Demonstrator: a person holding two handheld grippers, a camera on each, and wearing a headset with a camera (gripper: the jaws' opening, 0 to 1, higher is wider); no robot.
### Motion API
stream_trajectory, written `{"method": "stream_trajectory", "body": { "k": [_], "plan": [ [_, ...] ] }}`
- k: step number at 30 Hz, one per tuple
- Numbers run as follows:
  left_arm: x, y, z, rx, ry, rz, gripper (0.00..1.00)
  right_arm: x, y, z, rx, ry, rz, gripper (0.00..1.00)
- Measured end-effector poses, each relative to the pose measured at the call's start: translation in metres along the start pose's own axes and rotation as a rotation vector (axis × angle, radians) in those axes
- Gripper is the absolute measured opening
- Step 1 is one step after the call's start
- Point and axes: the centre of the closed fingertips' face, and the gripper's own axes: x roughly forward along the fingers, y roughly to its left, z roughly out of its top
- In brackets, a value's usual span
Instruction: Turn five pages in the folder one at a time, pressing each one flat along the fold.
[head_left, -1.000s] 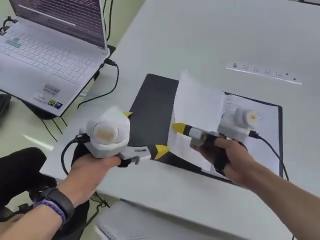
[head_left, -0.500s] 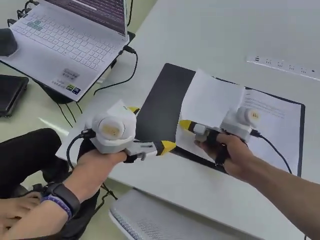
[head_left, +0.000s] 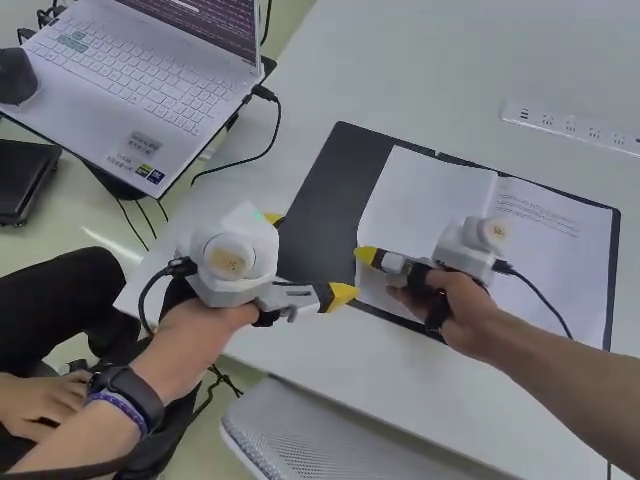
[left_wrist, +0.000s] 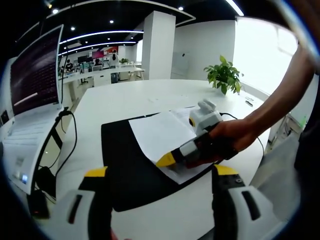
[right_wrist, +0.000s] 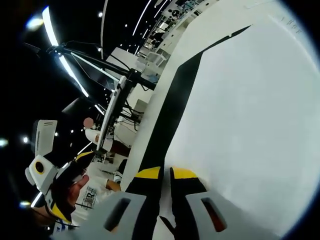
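Two grippers: right gripper (head_left: 366, 257) pinches the page (head_left: 430, 200) edge on the black folder (head_left: 320, 200). Jaws on left gripper (left_wrist: 160, 172) spread wide.

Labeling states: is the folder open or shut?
Open. The folder lies spread: bare black cover on one side, printed sheet on the other; the right gripper pinches a page between them.

Quick tally, working out from the one black folder (head_left: 320, 200): two grippers at its near edge, left gripper (head_left: 305, 255) and right gripper (head_left: 365, 257), plus two hands holding them, left hand (head_left: 195, 335) and right hand (head_left: 460, 305). Two sheets inside it, one blank page (head_left: 425, 205), one printed page (head_left: 560, 250). One white laptop (head_left: 130, 90) off its left side, with one black cable (head_left: 264, 94) plugged in. One power strip (head_left: 560, 123) beyond its far edge. One potted plant (left_wrist: 223, 77) well beyond the folder in the left gripper view.
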Motion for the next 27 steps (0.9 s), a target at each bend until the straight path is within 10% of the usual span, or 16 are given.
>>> {"method": "stream_trajectory", "body": {
  "k": [27],
  "plan": [
    [0.006,-0.003,0.0,0.026,0.017,-0.02,0.72,0.001,0.007,0.001,0.028,-0.004,0.071,0.22]
  ]
}}
